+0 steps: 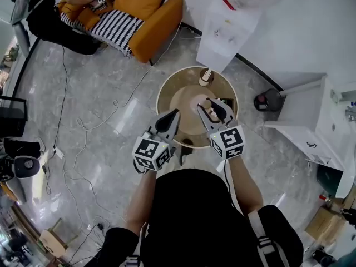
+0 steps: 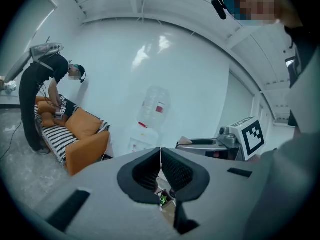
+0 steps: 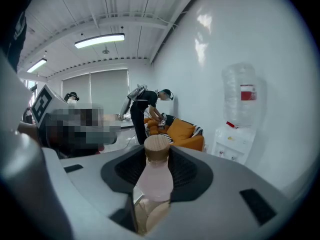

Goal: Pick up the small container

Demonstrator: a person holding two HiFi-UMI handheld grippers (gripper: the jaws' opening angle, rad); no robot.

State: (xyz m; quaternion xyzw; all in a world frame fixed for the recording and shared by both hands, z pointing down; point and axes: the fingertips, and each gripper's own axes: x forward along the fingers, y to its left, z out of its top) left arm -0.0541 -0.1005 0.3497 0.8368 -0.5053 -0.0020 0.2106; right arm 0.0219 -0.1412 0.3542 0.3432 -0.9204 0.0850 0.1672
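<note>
2 tongs hover over a round wooden bench, 1 in each of the person's hands. The right tongs are pinching the small container, a pale pink bottle with a wooden cap. It stands upright between the ribbed black pads, which press on its sides. The left tongs are pressed together with nothing between them, just beside the right pair and apart from the bottle. 1 more capped bottle stands on the bench near its far rim. Beyond the bench a white water dispenser stands against the wall. To its left is an orange sofa with a striped throw, where another person bends over
</note>
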